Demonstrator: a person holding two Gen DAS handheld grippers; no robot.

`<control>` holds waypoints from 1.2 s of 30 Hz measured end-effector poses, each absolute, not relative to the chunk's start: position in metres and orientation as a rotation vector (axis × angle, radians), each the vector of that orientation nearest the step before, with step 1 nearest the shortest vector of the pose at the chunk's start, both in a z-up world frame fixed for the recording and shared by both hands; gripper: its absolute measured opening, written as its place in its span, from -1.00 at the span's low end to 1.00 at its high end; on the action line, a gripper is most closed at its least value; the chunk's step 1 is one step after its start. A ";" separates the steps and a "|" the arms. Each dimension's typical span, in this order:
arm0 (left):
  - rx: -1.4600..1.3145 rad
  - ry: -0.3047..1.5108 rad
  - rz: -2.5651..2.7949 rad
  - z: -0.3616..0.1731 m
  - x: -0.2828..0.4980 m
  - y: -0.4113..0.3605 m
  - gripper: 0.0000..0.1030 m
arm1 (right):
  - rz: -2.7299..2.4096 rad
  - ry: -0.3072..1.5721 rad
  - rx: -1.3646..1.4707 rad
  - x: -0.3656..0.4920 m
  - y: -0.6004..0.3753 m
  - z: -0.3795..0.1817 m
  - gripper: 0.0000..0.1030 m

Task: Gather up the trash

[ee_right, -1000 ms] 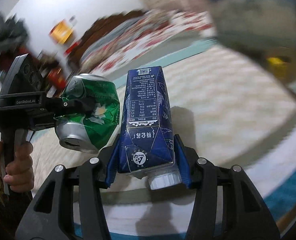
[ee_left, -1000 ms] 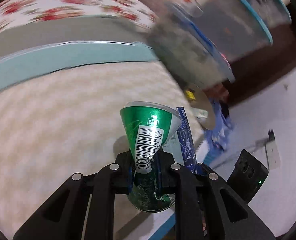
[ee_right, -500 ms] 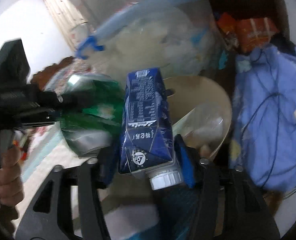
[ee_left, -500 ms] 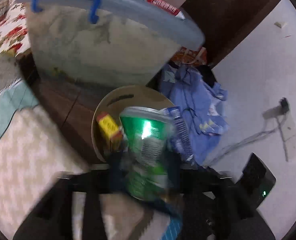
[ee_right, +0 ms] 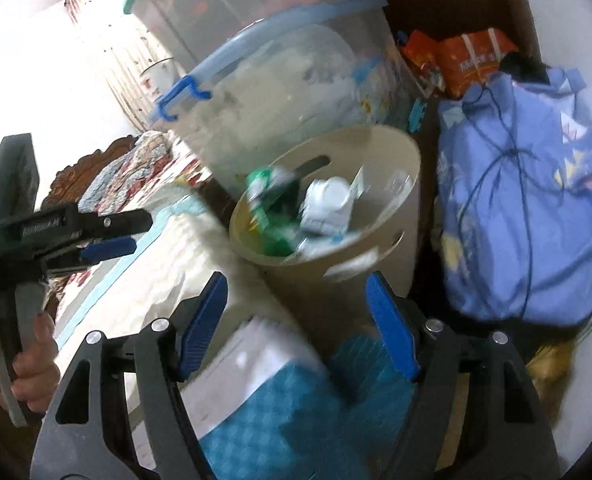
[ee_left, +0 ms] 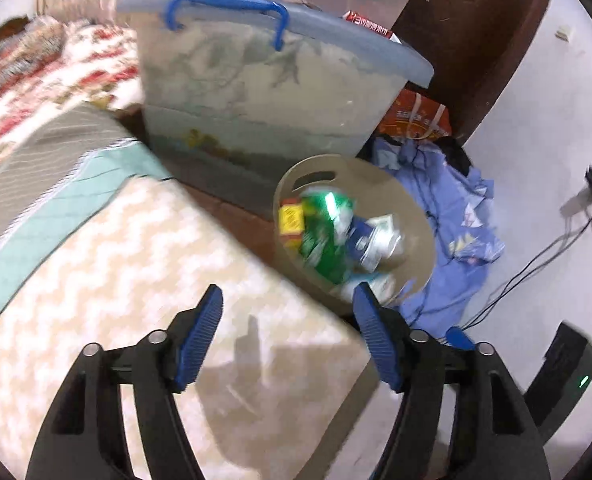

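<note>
Beige bin [ee_left: 411, 216] holding can [ee_left: 323, 236], carton [ee_left: 369, 242], storage tub [ee_left: 264, 92] behind

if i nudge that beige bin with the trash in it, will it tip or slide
The beige bin looks like thin plastic, holding just a green can and a carton, so probably light and likelier to slide. It is taller than wide, so a push near the rim might tip it.

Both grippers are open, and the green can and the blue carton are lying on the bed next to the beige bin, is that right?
Not quite. Both the left gripper and right gripper are open, but the green can and blue carton are inside the beige bin, not on the bed. The left wrist view shows it.
</note>
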State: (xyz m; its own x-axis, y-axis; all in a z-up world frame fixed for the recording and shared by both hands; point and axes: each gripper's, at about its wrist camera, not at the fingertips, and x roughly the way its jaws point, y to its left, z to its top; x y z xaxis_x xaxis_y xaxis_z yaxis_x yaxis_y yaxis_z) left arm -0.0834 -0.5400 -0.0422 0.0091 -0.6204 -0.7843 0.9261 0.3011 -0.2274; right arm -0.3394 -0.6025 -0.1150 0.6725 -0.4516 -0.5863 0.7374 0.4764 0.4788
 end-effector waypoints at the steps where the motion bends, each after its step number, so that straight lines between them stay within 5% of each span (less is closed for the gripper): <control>1: 0.411 0.931 -1.250 -0.042 -0.087 -0.530 0.33 | -0.743 0.417 0.780 -0.338 -0.593 -0.113 0.42; 22: 0.394 0.688 -1.046 -0.013 -0.126 -0.325 0.83 | -0.652 0.411 0.725 -0.326 -0.459 -0.066 0.57; 36: 0.342 0.595 -0.961 0.017 -0.142 -0.255 0.83 | -0.642 0.330 0.631 -0.338 -0.407 -0.023 0.69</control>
State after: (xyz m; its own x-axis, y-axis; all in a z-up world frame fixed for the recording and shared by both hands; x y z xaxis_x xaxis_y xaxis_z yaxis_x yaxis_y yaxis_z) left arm -0.1415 -0.2546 0.0173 0.4319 -0.6625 -0.6120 0.8432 0.5375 0.0133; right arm -0.3381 -0.4073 -0.0227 0.7589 -0.4516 -0.4693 0.6444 0.6250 0.4406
